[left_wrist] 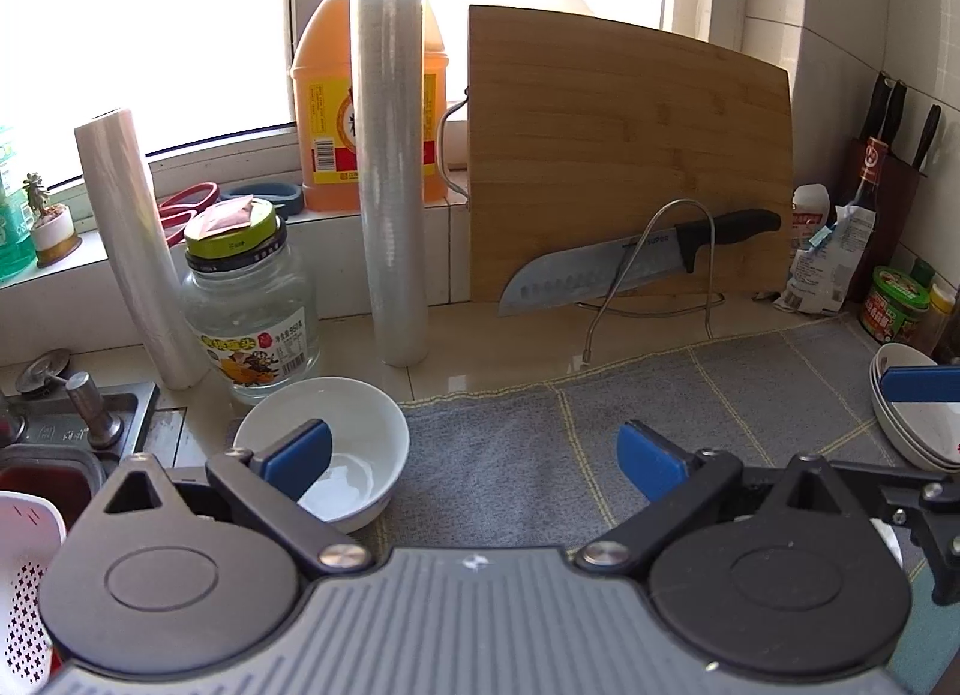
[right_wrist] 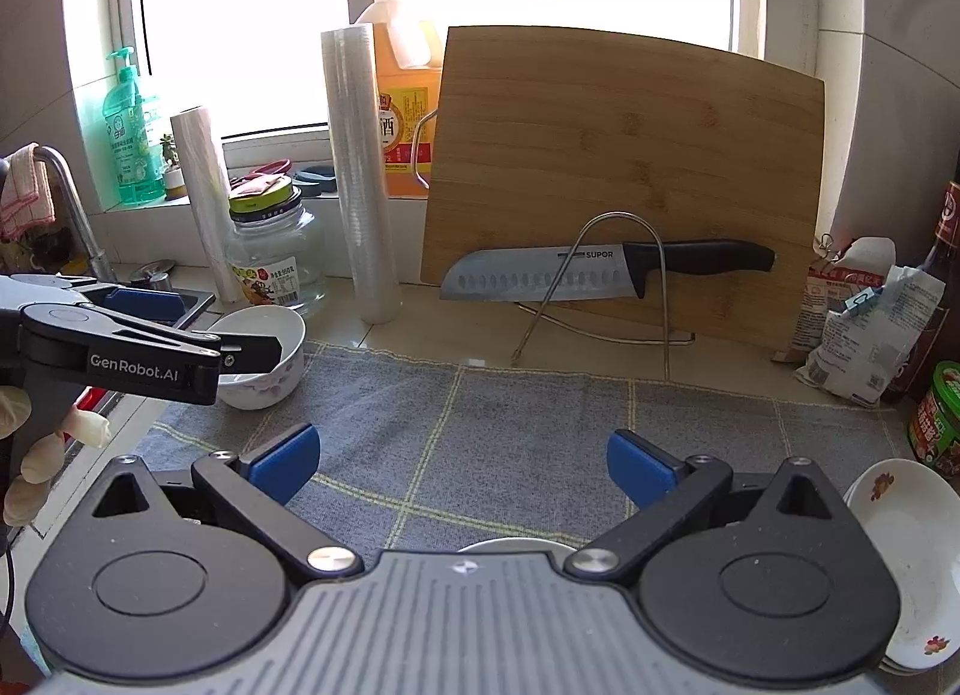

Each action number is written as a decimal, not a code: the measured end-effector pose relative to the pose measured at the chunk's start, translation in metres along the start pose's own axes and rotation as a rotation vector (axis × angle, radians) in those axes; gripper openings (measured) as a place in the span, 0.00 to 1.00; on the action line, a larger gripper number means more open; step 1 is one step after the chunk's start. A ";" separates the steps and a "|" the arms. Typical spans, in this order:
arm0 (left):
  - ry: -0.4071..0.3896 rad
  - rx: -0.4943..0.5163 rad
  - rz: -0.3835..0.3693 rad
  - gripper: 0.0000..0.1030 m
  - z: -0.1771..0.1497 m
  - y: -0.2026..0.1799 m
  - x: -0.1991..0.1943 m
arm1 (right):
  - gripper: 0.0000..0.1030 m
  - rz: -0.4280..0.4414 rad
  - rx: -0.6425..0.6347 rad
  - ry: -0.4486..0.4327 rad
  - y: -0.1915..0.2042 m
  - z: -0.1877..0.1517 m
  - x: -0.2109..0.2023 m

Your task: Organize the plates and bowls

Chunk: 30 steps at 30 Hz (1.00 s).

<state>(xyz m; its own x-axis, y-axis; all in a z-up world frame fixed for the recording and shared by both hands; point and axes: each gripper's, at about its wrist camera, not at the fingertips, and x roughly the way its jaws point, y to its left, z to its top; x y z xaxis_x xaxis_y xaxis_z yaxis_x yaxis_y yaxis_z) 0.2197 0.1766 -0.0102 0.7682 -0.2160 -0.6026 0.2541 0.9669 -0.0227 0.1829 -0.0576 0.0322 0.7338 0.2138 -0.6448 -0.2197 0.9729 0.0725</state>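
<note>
Status: both tongs empty, jaws spread wide, nothing between the pads.

Left tongs point(left_wrist: 474, 458): you hold them low over the grey mat point(left_wrist: 516, 455) on the counter point(left_wrist: 492, 335). The white bowl point(left_wrist: 354, 425) sits ahead and to the left of them, at the mat's left edge, next to the sink point(left_wrist: 54, 431). In the left wrist view your left pad point(left_wrist: 300, 458) overlaps the bowl's near rim; I can't tell whether it touches or just hangs above. Bowl is upright, open side up, round, so no long axis to line up with; approach angle is free, only rim clearance matters.

Right tongs point(right_wrist: 462, 464): over the mat's middle, well apart from the bowl. A stack of white dishes point(right_wrist: 918, 563) lies at their right, at the mat's right edge; exact count not readable. Another white rim shows just under the right tongs' body, too hidden to identify.

Judgement: left hand is clearly nearer the bowl, right hand nearer the stack. The likely next step is for you to shift the left tongs slightly left so one pad goes inside the rim and one outside, then carry the bowl right toward the stack.

Hazards: glass jar point(left_wrist: 252, 311) and plastic-wrap rolls point(left_wrist: 393, 179) stand just behind the bowl; the knife point(left_wrist: 624, 266) rests on a wire rack against the cutting board point(left_wrist: 630, 137). Keep the lift low and towards you.
</note>
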 end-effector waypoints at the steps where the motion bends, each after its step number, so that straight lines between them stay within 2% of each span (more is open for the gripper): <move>1: 0.001 -0.004 0.011 0.98 -0.003 0.003 -0.003 | 1.00 0.012 -0.005 0.003 0.001 0.002 0.002; 12: -0.009 -0.025 0.172 0.98 -0.045 0.055 -0.029 | 1.00 0.131 -0.098 0.046 0.035 0.031 0.039; 21: 0.003 -0.022 0.144 0.98 -0.060 0.080 -0.006 | 1.00 0.211 -0.094 0.130 0.065 0.045 0.083; 30: 0.029 0.024 0.091 0.98 -0.058 0.088 0.038 | 1.00 0.271 -0.094 0.191 0.080 0.061 0.122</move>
<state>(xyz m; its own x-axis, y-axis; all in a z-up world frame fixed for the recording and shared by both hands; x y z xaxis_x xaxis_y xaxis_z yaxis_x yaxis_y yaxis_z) 0.2373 0.2609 -0.0818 0.7714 -0.1230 -0.6244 0.1983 0.9787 0.0522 0.2944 0.0520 0.0057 0.5086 0.4344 -0.7434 -0.4554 0.8685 0.1959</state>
